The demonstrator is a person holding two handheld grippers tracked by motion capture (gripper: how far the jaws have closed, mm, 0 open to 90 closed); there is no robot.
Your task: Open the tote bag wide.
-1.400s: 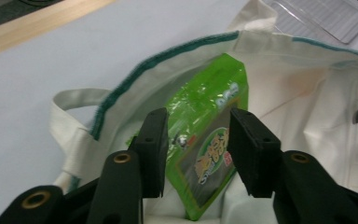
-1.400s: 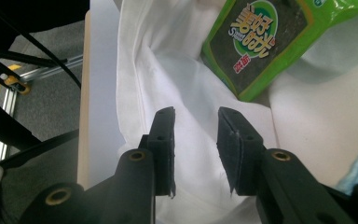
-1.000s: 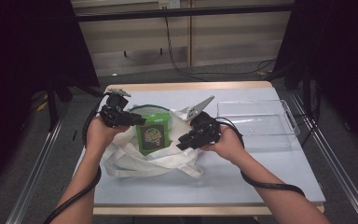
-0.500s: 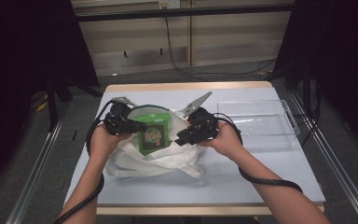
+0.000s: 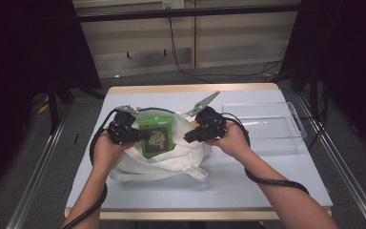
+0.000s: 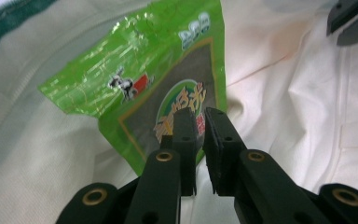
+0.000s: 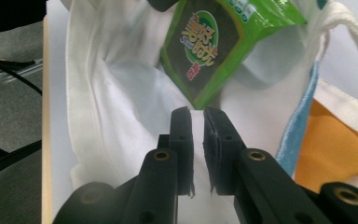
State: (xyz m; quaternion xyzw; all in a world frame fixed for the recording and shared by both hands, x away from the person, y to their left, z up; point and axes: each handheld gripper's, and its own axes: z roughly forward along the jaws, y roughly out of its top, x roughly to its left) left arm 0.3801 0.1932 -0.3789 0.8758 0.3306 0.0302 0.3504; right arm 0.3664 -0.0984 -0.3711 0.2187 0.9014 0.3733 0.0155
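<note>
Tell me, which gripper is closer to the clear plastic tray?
Right. The right gripper is at the white bag beside the clear tray; the left gripper is farther across the bag.

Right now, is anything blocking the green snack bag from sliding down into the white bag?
Nothing visible does. The green snack bag sits in the white bag's open mouth, pinched by the left gripper, while the right gripper grips the cloth.

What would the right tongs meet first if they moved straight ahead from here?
Probably the green snack packet: the right tongs point at its lower end, with white bag cloth beneath. Depth is uncertain.
</note>
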